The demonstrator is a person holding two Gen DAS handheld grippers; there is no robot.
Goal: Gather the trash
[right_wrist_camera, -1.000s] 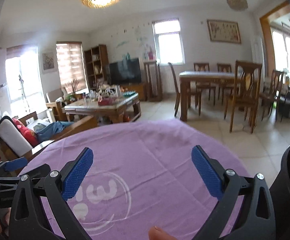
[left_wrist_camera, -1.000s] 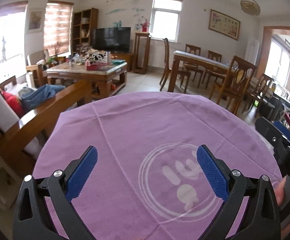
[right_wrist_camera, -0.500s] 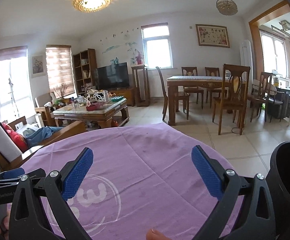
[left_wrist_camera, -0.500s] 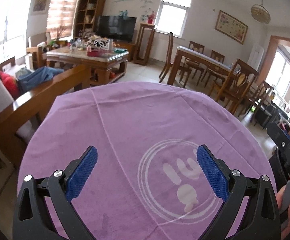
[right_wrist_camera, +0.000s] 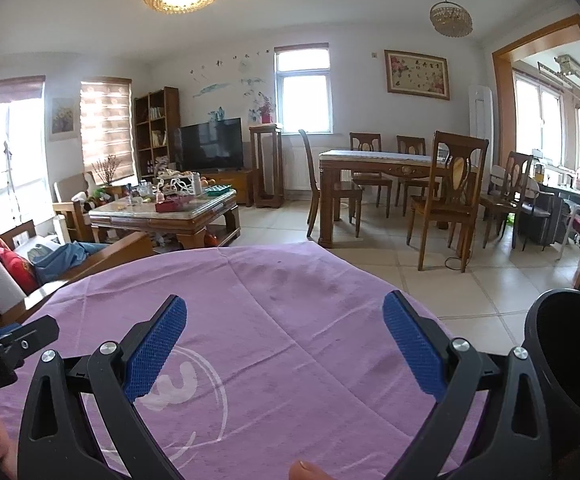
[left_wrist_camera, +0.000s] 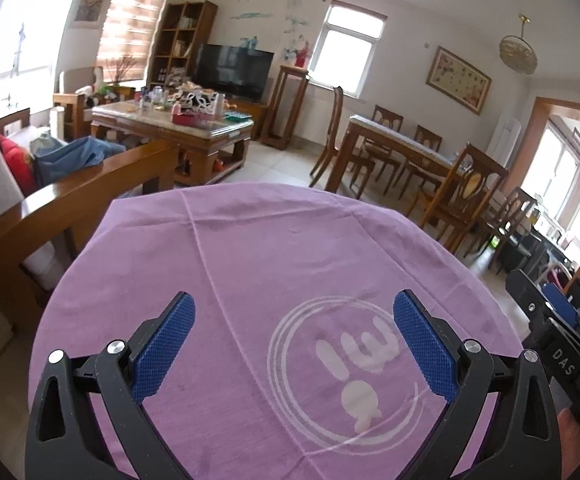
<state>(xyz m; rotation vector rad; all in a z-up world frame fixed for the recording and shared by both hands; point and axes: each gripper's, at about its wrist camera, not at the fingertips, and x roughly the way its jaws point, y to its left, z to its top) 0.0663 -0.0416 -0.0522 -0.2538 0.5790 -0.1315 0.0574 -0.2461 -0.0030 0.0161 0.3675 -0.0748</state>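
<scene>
Gaping at table's right edge, black bin; both grippers spread, empty.

Both wrist views low over the purple tablecloth, facing the living room, sharing cloth, coffee table

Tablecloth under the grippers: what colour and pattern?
Purple tablecloth with a white circular logo, clearest in the left wrist view.

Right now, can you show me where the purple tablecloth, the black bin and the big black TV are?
round purple tablecloth (left_wrist_camera: 274, 248): left wrist view, bare cloth beyond the white logo.
black round bin (right_wrist_camera: 570, 360): right wrist view, its dark inside wall.
flat black TV (right_wrist_camera: 212, 142): right wrist view, middle of the screen.
</scene>
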